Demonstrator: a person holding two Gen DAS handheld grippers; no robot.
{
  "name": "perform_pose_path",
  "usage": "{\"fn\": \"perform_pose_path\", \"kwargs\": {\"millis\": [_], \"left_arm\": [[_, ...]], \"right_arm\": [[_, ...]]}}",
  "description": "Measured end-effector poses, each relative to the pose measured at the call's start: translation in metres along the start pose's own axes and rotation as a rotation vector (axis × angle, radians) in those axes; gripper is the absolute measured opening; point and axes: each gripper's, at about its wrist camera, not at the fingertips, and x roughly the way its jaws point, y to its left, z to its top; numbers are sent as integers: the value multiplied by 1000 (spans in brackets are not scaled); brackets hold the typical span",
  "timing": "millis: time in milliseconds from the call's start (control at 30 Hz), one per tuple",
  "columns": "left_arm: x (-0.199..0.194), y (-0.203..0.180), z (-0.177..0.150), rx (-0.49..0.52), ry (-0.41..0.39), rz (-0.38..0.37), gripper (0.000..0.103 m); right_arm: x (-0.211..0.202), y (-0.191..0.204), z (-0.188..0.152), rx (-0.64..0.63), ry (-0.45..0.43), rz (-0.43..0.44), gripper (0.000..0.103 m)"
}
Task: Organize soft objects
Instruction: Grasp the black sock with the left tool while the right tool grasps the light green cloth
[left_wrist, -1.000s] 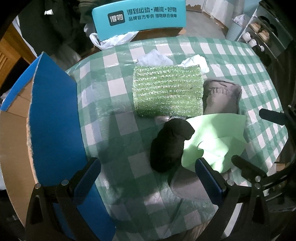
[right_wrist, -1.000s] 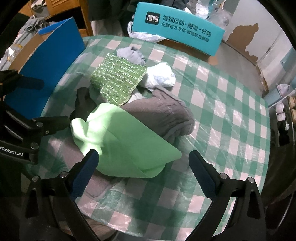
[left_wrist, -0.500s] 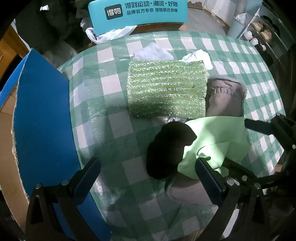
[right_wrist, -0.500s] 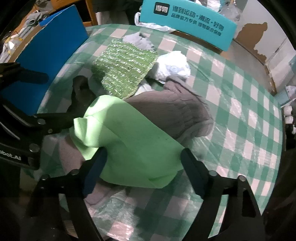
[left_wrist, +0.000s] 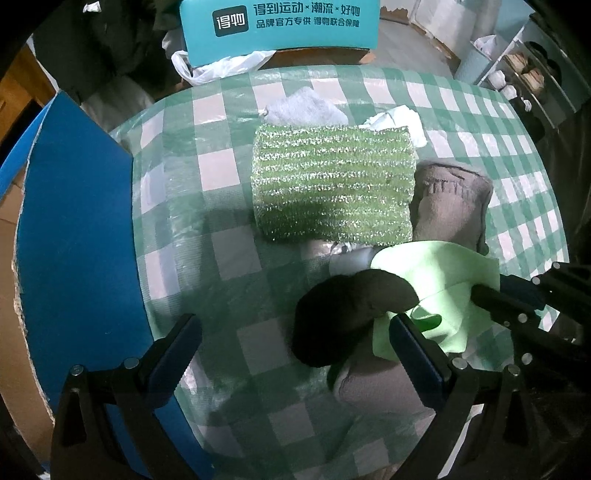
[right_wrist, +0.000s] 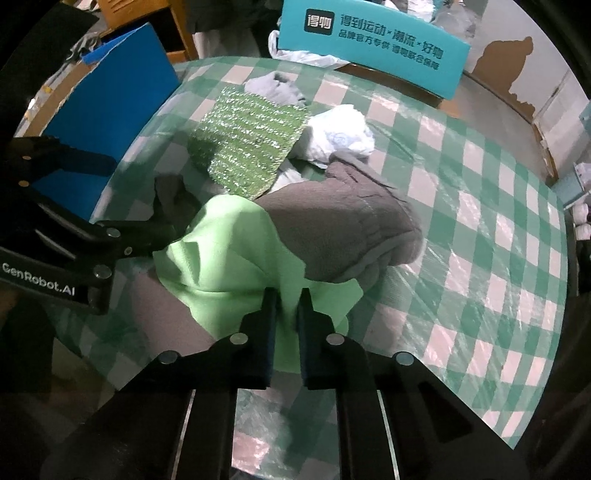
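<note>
The right gripper (right_wrist: 287, 295) is closed on a fold of the light green cloth (right_wrist: 236, 254); its two jaws stand almost together, with only the pinched fabric between them. The cloth lies at the near side of the checkered table (right_wrist: 480, 206), draped partly over a grey-brown garment (right_wrist: 354, 221) and touching a black soft item (left_wrist: 347, 314). The left gripper (left_wrist: 295, 354) hangs above the table with its jaws wide apart and holds nothing; the black item lies just in front of its right finger.

The step in hand, I judge, is to lift the green cloth away from the pile; to do it well, the hand should rise slowly and straight up, so the cloth peels off the grey-brown garment and does not drag it; the pinch takes only a small fold, so a quick pull may let it slip. The glittering green sponge cloth (left_wrist: 332, 188) and the white crumpled cloth (right_wrist: 340, 136) lie further back and should stay undisturbed; the blue cardboard box (left_wrist: 81, 236) at the left is probably the place to put things.
</note>
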Motion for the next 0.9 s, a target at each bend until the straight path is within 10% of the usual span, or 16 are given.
{"fn": "perform_pose_path", "kwargs": {"millis": [633, 900], "left_arm": [[7, -13, -1, 6, 7, -37, 82], [5, -24, -5, 64, 7, -61, 34]], "right_arm": [[-30, -31, -12, 127, -74, -21, 6], [-36, -31, -14, 129, -98, -23, 6]]}}
